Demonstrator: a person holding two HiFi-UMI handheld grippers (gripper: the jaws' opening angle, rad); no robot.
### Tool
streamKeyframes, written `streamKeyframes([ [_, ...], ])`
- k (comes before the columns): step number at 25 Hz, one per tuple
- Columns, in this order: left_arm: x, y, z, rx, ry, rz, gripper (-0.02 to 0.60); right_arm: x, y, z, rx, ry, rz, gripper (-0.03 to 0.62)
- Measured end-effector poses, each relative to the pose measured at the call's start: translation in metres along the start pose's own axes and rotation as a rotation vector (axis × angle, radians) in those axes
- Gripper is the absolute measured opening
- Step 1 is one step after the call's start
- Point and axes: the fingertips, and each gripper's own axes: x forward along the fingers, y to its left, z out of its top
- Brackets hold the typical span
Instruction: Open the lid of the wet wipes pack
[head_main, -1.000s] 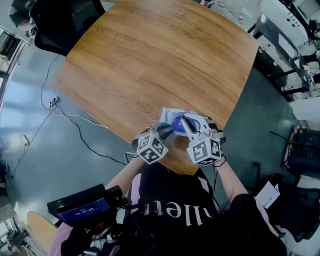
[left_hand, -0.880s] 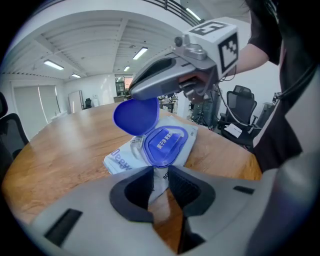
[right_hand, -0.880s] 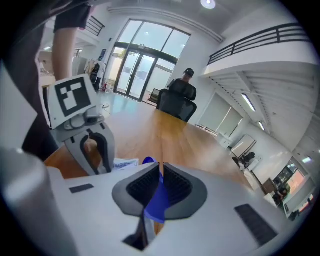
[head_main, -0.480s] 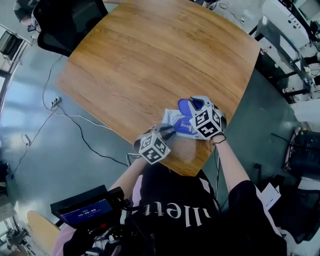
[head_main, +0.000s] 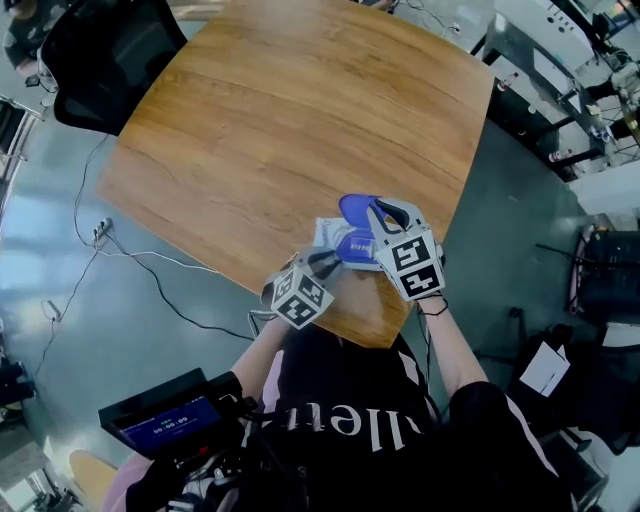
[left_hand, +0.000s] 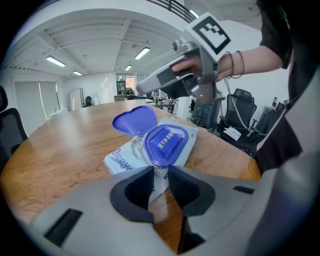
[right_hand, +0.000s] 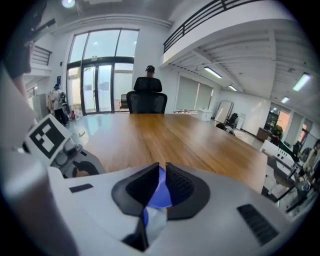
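Observation:
The white wet wipes pack (head_main: 333, 236) lies on the wooden table (head_main: 280, 130) near its front edge. Its blue lid (head_main: 356, 207) stands flipped up off the blue base (left_hand: 167, 144); the raised flap (left_hand: 134, 120) tilts away from me. My left gripper (head_main: 325, 263) is shut on the pack's near white edge (left_hand: 159, 176). My right gripper (head_main: 377, 212) reaches in from the right, shut on the lid, whose blue plastic (right_hand: 159, 192) shows between its jaws. In the left gripper view it (left_hand: 142, 89) hangs just over the flap.
A black office chair (head_main: 100, 50) stands at the table's far side, with a person behind it (right_hand: 146, 80). Cables (head_main: 130, 240) trail on the floor at left. Desks with equipment (head_main: 560, 70) fill the right. The table's front edge (head_main: 370, 340) is close below the pack.
My right gripper has rolled and moved away from me with the lid, swinging it from down on the pack to upright and open. The left gripper has kept its hold.

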Motion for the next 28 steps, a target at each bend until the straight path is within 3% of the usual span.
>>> streamKeyframes([
  [6, -0.004, -0.003, 0.002, -0.023, -0.044, 0.000, 0.080, -0.054, 0.040, -0.033, 0.178, -0.032, -0.051, 0.034],
  [11, -0.029, 0.000, 0.031, -0.134, -0.176, 0.013, 0.078, -0.094, 0.062, -0.052, 0.315, -0.083, -0.123, 0.034],
  [15, -0.065, -0.009, 0.036, -0.218, -0.256, -0.040, 0.078, -0.109, 0.093, -0.061, 0.393, -0.112, -0.163, 0.034],
  [21, -0.107, -0.056, 0.024, -0.183, -0.278, -0.072, 0.074, -0.146, 0.135, -0.079, 0.451, -0.127, -0.169, 0.034],
  [24, -0.130, -0.090, 0.010, -0.172, -0.282, -0.032, 0.024, -0.175, 0.165, -0.093, 0.459, -0.141, -0.163, 0.034],
  [28, -0.154, -0.133, -0.011, -0.174, -0.299, -0.001, 0.003, -0.207, 0.206, -0.110, 0.463, -0.168, -0.152, 0.034],
])
